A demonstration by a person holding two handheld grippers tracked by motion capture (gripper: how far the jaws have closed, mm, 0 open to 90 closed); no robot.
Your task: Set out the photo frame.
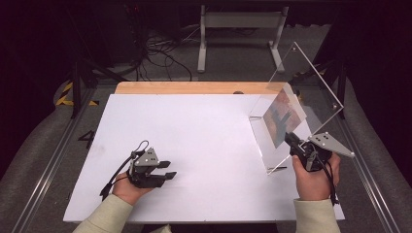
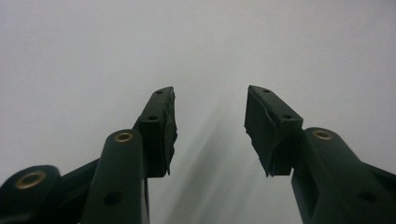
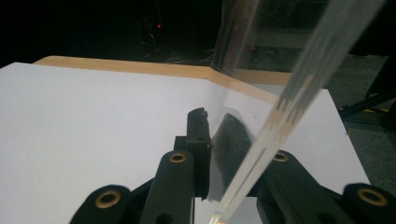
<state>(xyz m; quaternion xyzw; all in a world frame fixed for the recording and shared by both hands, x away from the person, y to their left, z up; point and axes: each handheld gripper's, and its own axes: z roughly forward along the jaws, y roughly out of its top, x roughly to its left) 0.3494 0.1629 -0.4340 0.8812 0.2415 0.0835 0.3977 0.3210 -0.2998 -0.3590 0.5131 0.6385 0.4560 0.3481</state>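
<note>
At the table's [image 1: 194, 145] right edge, right gripper [image 1: 297, 145] clamps the tilted clear acrylic stand [image 1: 296, 97] by its near panel; steady it upright slowly; left gripper [image 1: 167, 170] rests half-open, empty

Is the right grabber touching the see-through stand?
Touching. In the right gripper view, the right gripper's jaws pinch the clear acrylic stand's edge between them.

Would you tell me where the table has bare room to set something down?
The white table is bare between the left gripper and the clear acrylic stand. The right edge is crowded: the right gripper clamps the stand there.
</note>
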